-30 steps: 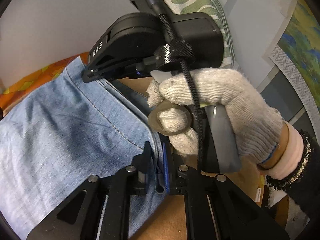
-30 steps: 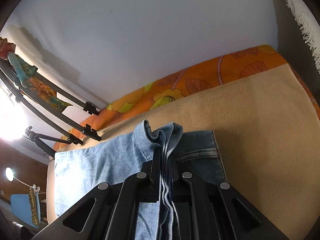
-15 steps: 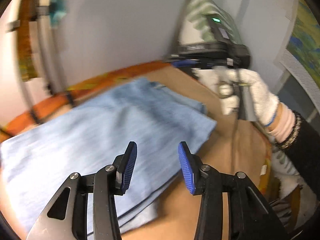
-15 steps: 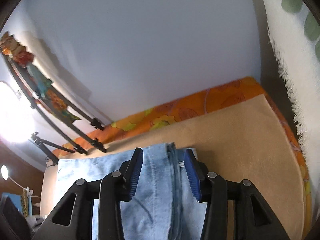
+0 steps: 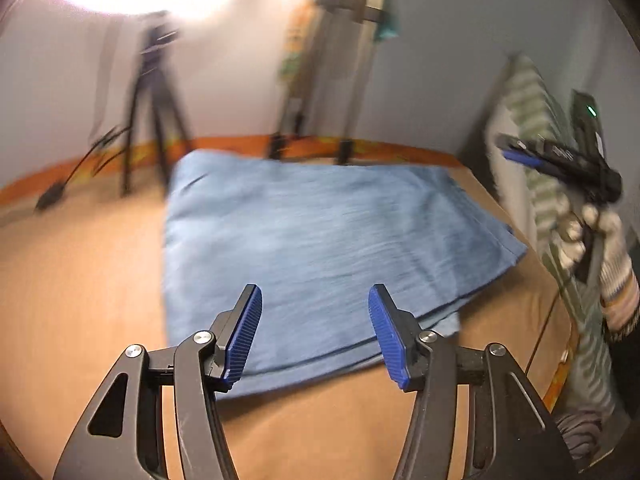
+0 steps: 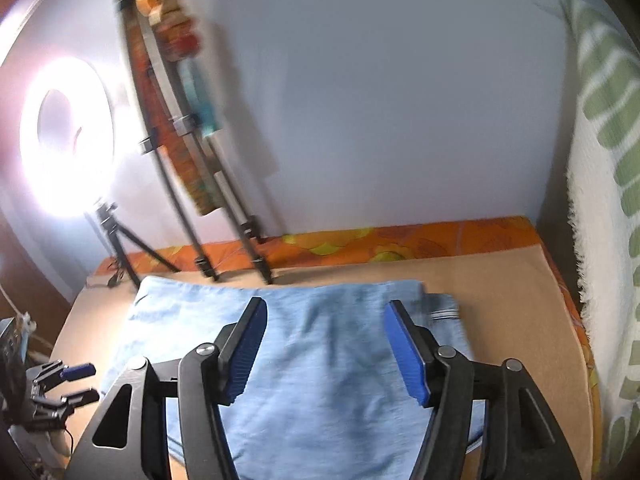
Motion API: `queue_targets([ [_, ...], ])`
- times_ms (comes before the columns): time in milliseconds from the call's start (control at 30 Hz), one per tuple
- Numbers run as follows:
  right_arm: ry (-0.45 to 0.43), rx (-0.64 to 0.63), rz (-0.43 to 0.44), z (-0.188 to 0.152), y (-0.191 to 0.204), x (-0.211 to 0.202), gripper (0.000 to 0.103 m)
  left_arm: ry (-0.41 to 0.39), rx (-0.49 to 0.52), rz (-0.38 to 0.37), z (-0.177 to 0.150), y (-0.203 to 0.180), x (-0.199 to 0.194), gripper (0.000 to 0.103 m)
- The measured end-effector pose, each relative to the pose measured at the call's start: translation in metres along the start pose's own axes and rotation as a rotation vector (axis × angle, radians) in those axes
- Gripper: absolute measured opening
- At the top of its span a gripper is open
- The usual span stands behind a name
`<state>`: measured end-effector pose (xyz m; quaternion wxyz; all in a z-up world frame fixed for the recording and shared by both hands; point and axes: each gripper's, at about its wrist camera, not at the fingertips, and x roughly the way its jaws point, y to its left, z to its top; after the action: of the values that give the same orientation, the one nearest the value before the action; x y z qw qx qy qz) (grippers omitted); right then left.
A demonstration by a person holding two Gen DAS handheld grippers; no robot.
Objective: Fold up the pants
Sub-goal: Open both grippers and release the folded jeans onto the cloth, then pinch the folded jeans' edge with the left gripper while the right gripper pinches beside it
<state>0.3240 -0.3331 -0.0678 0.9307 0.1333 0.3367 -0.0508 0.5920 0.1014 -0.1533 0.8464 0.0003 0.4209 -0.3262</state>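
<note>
Light blue jeans [image 5: 320, 248] lie folded flat on the tan surface [image 5: 80, 280]. My left gripper [image 5: 315, 292] hovers above their near edge. Its jaws are opening, with nothing between the blue pads [image 5: 244, 332]. In the right wrist view, my right gripper [image 6: 327, 304] hangs above the jeans [image 6: 320, 368], jaws opening too, clear of the cloth. The waistband end [image 6: 444, 312] peeks out at the right. A gloved hand [image 5: 600, 232] holds the right gripper [image 5: 506, 149] at the right edge of the left wrist view. The left gripper [image 6: 86, 382] shows at the lower left.
A bright ring light [image 6: 68, 140] on a tripod [image 6: 120, 252] and a second stand [image 6: 224, 220] hung with coloured cloth stand at the far edge. An orange floral cloth [image 6: 400, 244] runs along the wall. A white and green towel [image 6: 608, 200] hangs on the right.
Both grippers have let go of the jeans, opened, and drawn back and up. The jeans, bunched between the jaws before, now lie flat and folded.
</note>
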Motion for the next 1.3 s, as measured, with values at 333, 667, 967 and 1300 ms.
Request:
queue_targets([
  [333,0.033,-0.148,0.062,-0.010,0.095,0.010,0.068,-0.039,-0.173,0.026,-0.029,0.041,-0.013,0.056],
  [667,0.130,-0.210,0.206,-0.012,0.170,0.065,0.070,-0.036,-0.304,-0.063,-0.038,0.066,0.003,0.058],
  [967,0.273,-0.150,0.354,-0.007,0.225,0.143,0.070,-0.019,-0.411,-0.115,-0.043,0.080,0.023,0.058],
  [1300,0.396,-0.163,0.332,-0.006,0.293,0.198,0.070,0.017,-0.454,-0.166,-0.047,0.078,0.042,0.055],
])
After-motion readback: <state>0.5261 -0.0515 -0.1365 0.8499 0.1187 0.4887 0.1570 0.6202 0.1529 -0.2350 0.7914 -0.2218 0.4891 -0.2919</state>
